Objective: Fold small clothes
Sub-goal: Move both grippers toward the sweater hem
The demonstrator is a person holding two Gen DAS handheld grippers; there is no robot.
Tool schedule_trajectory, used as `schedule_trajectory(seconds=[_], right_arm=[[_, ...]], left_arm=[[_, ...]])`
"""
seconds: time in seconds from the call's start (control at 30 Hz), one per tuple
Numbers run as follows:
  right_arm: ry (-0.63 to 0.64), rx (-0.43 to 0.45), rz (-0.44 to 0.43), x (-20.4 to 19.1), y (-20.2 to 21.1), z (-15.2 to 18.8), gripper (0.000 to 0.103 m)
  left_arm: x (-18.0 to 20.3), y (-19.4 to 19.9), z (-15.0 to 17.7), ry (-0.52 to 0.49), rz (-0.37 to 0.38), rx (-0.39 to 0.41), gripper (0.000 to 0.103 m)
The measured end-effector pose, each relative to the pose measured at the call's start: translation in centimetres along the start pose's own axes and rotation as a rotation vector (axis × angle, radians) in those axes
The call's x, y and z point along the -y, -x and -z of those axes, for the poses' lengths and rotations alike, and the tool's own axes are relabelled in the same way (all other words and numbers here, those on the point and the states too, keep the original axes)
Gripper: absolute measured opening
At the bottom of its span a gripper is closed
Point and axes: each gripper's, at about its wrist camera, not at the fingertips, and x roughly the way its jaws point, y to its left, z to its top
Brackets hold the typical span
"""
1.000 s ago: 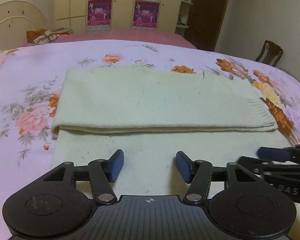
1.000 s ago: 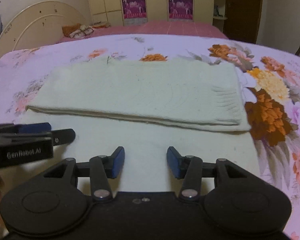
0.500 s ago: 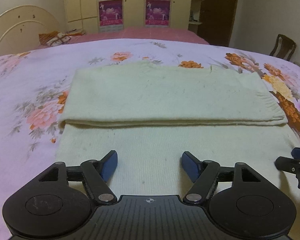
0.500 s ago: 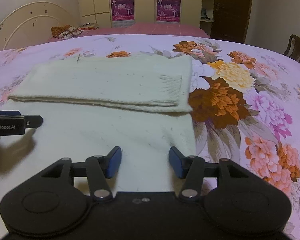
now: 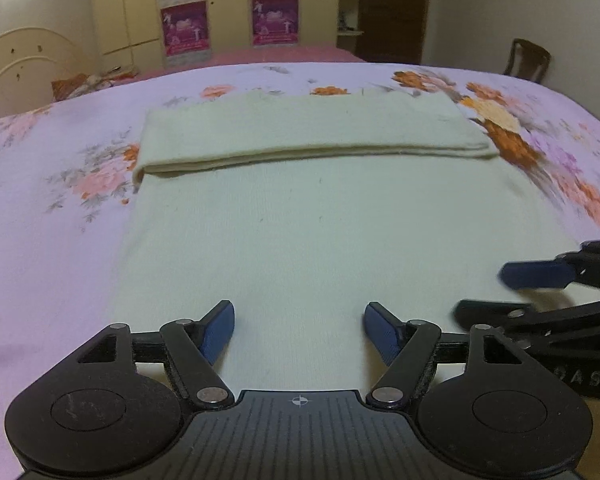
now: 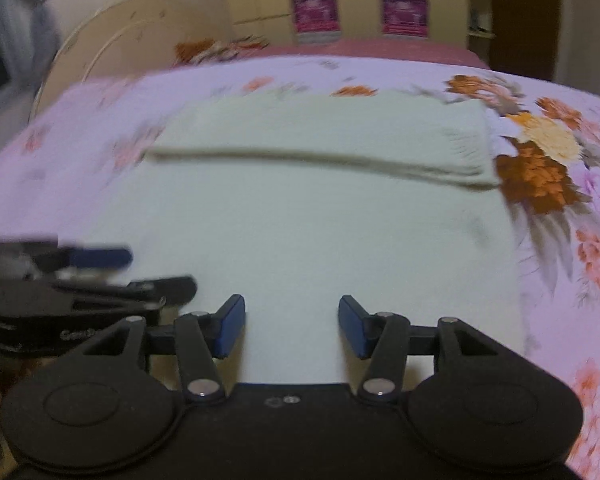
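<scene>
The cream knit garment (image 5: 320, 232) lay flat on the floral bedsheet (image 5: 40, 208), directly ahead of and beneath both grippers. Its far portion was already turned over toward the grippers, leaving a doubled band (image 5: 308, 140) across the far side with its free edge facing them; the single layer nearer the grippers stayed spread out, probably so a second fold could be laid over it.

The left gripper (image 5: 299, 330) hung above the near part of the cloth with its jaws apart and nothing between them, the pads clear of the fabric. The right gripper (image 6: 291, 326) also stood with jaws parted and empty, over the same near stretch. Each showed at the other's side: the right gripper just to the right of the left one, the left gripper just to the left of the right one, so the two sat close together near the middle of the near edge. That placing looked like a pause between folds rather than a grasp.

Compared with half a second before, the grippers had drawn together; then they sat further apart, the right one near the garment's right edge. The left gripper's jaws stood wider than a second earlier. The garment itself had not changed its shape.
</scene>
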Motion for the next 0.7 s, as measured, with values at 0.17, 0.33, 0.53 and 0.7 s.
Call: schedule_trajectory(seconds=[0.17,0.33,0.53,0.7], right_arm=[[-0.010,0.006,0.136,1.2,2.1,2.5,0.053],[-0.054,-0.008,0.219,1.3,4.9,4.3,0.053],[-0.052,0.013,0.109,-4.0,7.3,6.0,0.052],[-0.042,-0.009,0.095,-6.3,7.6,7.2,0.044]], left_arm=[[-2.3,2.2,2.5,0.026,0.011,0.006,0.075],[-3.3,5.2,4.5,0.053,0.025,0.008,0.075],[-1.0,8.6,6.1,-0.026,0.124,0.038,0.075],[-1.2,8.4,8.2,-0.034,0.113,-0.021,0.075]])
